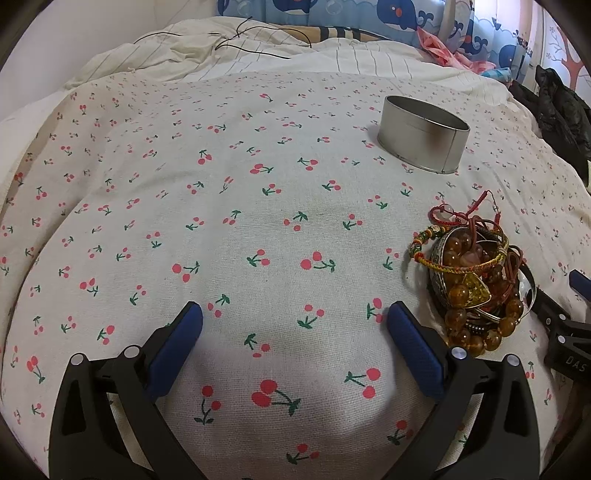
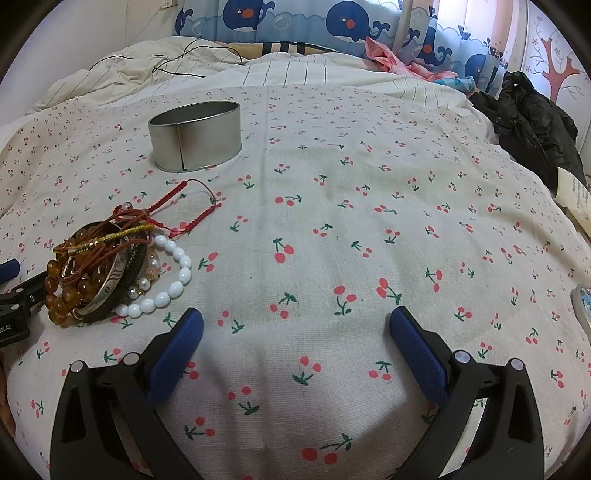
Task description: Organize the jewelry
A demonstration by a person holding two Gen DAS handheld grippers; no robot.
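Both claws are hanging spread and empty over the bed: the left claw (image 1: 294,321) just beside the jewelry pile (image 1: 474,280), the right claw (image 2: 296,326) near it. The tin (image 2: 195,136) is sitting beyond. Better lifting one strand from the tangle's edge. Cherry sheet (image 2: 332,221), whale curtain (image 2: 332,22) behind.

White letters "DAS" stand on the black body of the other handheld gripper (image 1: 565,354), at about four o'clock in the left wrist view. In the right wrist view, white letters ending in "AI" stand on the black gripper body (image 2: 11,326) at nine o'clock. A pale printed paper (image 2: 576,199) at three o'clock carries print too small to read.
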